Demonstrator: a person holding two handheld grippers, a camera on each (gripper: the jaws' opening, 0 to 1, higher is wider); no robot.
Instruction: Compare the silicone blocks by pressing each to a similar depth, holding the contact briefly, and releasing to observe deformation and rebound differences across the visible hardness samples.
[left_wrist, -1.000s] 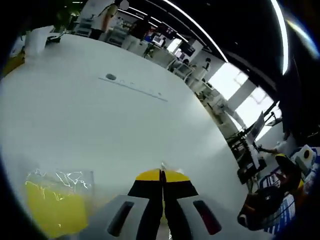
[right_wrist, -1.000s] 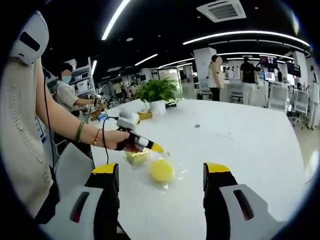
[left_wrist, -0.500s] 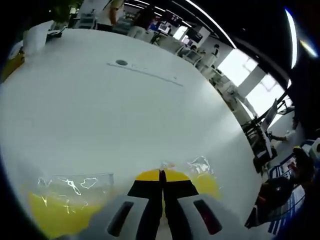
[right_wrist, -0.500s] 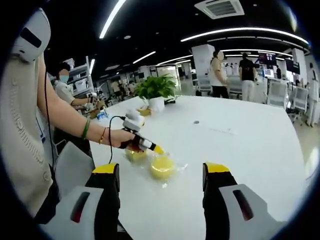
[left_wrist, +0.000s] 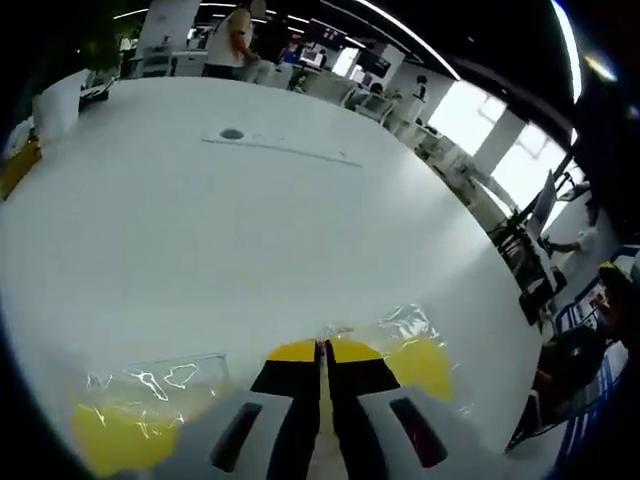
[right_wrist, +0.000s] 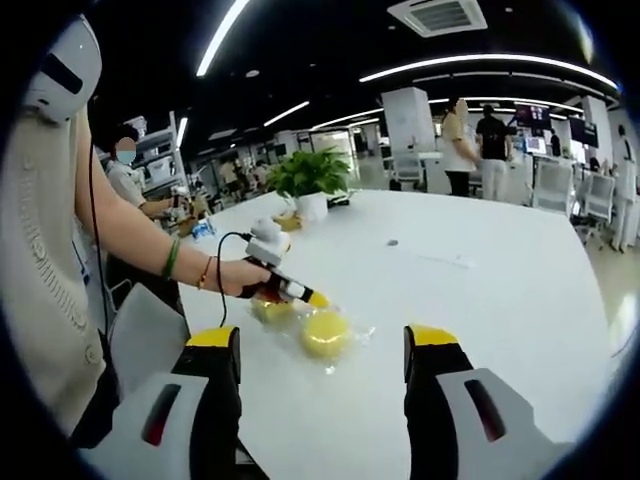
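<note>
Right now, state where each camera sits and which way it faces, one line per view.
Left gripper view: rides the left gripper, low over the white table, looking along its shut jaws between two wrapped yellow silicone blocks.
Right gripper view: rides the right gripper, held back with jaws open, facing the person's left hand, sleeve, and a potted plant.
Shared: the same table, blocks and left gripper.

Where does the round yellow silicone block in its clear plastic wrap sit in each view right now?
Left gripper view: the round yellow silicone block lies low and right of centre, just right of the left gripper tips.
Right gripper view: the block is at centre, beside the left gripper's tip.
Shared landmark: the small dark round disc on the white table.
</note>
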